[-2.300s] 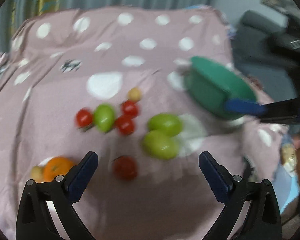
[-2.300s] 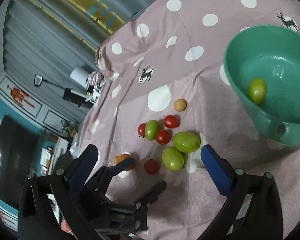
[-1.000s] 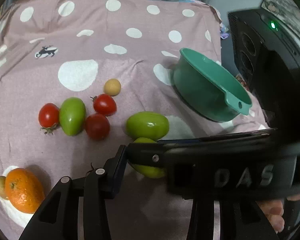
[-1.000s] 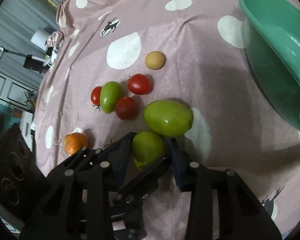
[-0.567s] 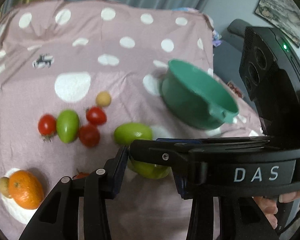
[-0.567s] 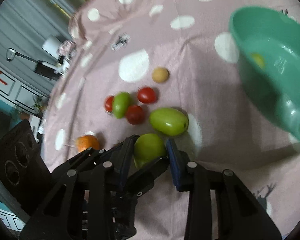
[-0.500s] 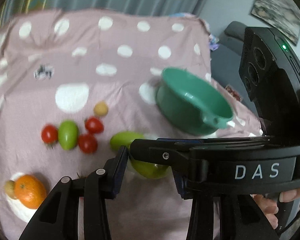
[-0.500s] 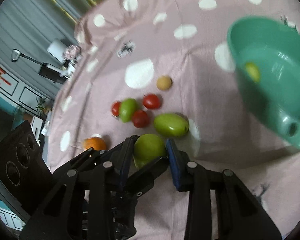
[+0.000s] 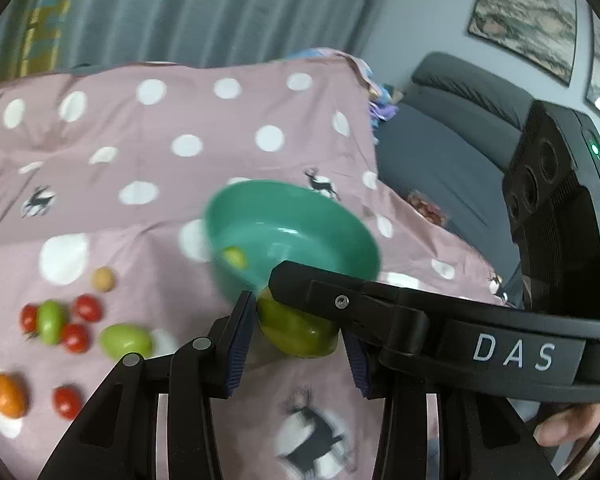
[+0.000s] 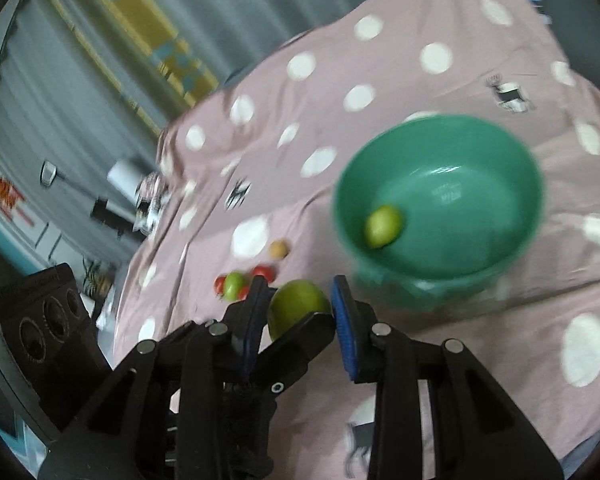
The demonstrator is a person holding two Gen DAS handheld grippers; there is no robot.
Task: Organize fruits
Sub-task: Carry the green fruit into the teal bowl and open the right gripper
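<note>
Both grippers are pressed together around one large green fruit (image 9: 296, 330), held above the pink dotted cloth just in front of the green bowl (image 9: 340, 216). My left gripper (image 9: 298, 336) and my right gripper (image 10: 300, 312) are each shut on this fruit, seen also in the right wrist view (image 10: 296, 308). The bowl (image 10: 500, 152) holds one small green fruit (image 10: 383, 226). On the cloth to the left lie another green fruit (image 9: 125, 341), several red tomatoes (image 9: 87, 307), a small tan fruit (image 9: 103, 279) and an orange (image 9: 6, 396).
The cloth's right edge drops off beside a dark grey sofa (image 9: 452, 128). A grey curtain (image 9: 220, 12) hangs behind the table. The right gripper's black body (image 9: 500, 348) crosses the left wrist view.
Both grippers closed on the green fruit, lifted it off the cloth and carried it right toward the bowl. The bowl now sits just beyond the fruit.
</note>
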